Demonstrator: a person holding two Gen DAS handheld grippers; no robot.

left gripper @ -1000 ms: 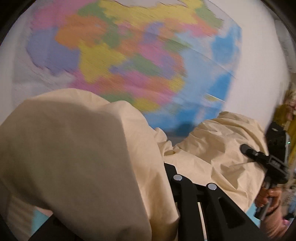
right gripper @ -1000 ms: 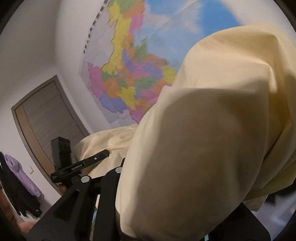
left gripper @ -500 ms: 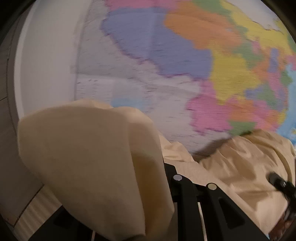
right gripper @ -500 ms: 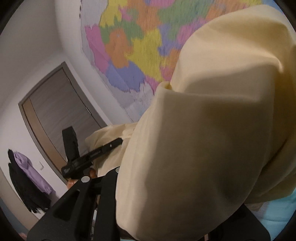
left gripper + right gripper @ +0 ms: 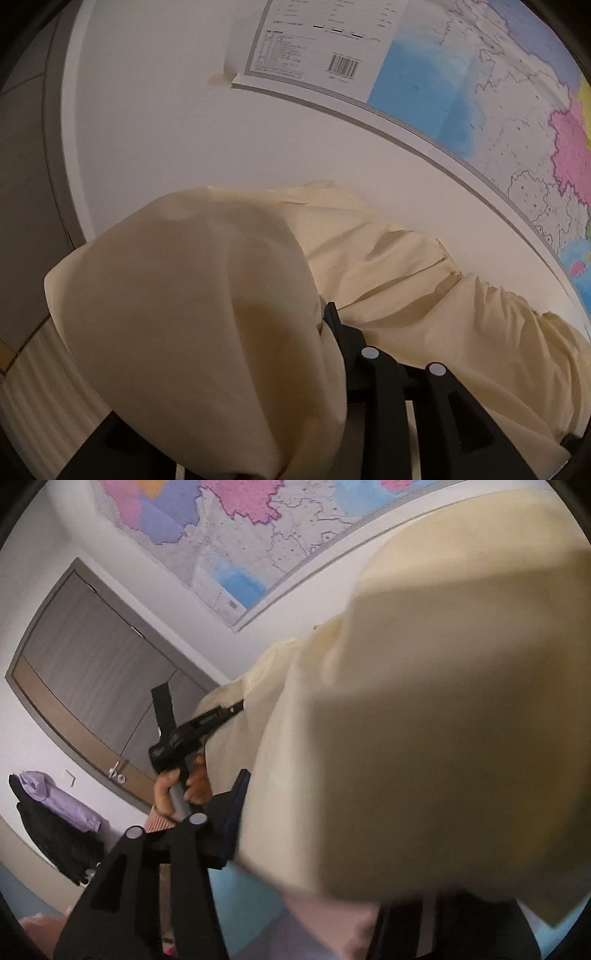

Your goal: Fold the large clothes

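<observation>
A large cream garment (image 5: pixel 406 295) hangs bunched between both grippers, up in front of the wall. In the left wrist view it drapes over my left gripper (image 5: pixel 280 317) and hides one finger. The other finger (image 5: pixel 330 310) shows at the cloth's edge. Those jaws are opening with cloth between them. In the right wrist view the garment (image 5: pixel 443 701), blurred, covers most of my right gripper (image 5: pixel 332 794). Its jaws are opening too, with one finger (image 5: pixel 240 786) clear of the fold. Further off, a hand (image 5: pixel 184 786) holds the left gripper (image 5: pixel 236 705), whose tips are buried in cloth.
A coloured wall map (image 5: pixel 480 92) hangs on the white wall straight ahead. A grey door (image 5: pixel 92 664) stands to the left. Purple and black clothes (image 5: pixel 55 812) hang beside it. A light blue surface (image 5: pixel 251 904) lies below the garment.
Both grippers have dropped and tilted down, so the map has slid up and its lower border now shows. The visible finger linkages have spread outward, more so on the right. The cloth sags lower.
</observation>
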